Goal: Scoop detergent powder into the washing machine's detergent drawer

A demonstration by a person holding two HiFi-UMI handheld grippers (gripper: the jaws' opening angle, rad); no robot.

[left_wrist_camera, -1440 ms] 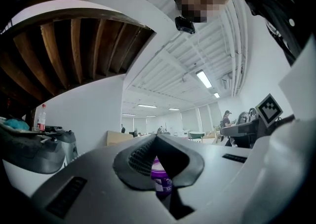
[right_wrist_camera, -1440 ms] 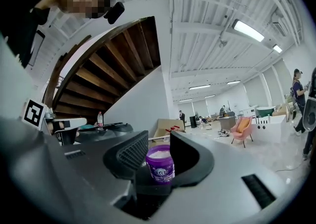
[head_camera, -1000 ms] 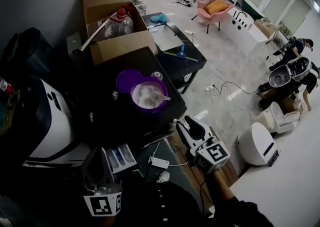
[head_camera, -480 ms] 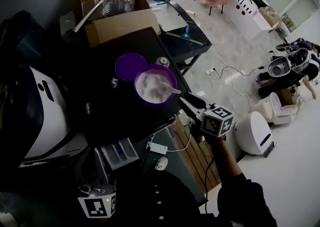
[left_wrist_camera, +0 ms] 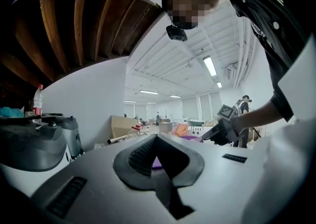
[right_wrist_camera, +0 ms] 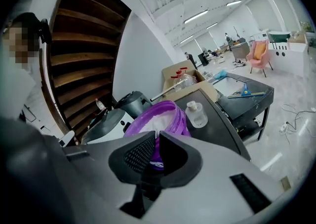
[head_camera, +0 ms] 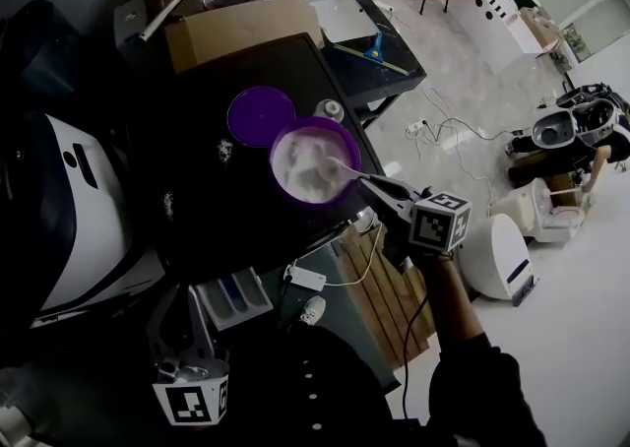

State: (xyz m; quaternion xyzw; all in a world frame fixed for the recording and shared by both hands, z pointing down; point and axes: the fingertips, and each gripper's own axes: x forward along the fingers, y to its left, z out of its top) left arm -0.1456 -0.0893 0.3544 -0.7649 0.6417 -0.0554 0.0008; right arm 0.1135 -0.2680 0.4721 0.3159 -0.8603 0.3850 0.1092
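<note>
A purple tub point(head_camera: 313, 161) of white detergent powder stands on the black table point(head_camera: 226, 209), with its purple lid point(head_camera: 258, 115) lying beside it. A white scoop point(head_camera: 340, 171) rests in the powder, handle pointing right. My right gripper point(head_camera: 372, 182) is at the tub's right rim and its jaws are closing on the scoop handle; in the right gripper view the tub point(right_wrist_camera: 158, 119) fills the narrow gap of the right gripper point(right_wrist_camera: 157, 146). The detergent drawer point(head_camera: 231, 299) sticks out of the white washing machine point(head_camera: 79, 209). My left gripper point(head_camera: 187, 305) hangs below the drawer, shut and empty.
A small clear bottle point(head_camera: 332, 110) stands behind the tub. A cardboard box point(head_camera: 231, 17) with a plastic jug sits at the back. A glass side table point(head_camera: 374, 36) is to the right. Cables and a power strip point(head_camera: 307, 278) hang off the table's front edge.
My right gripper rose from the front of the table up to the tub's right side and its jaws came together at the scoop handle. The left gripper stayed put.
</note>
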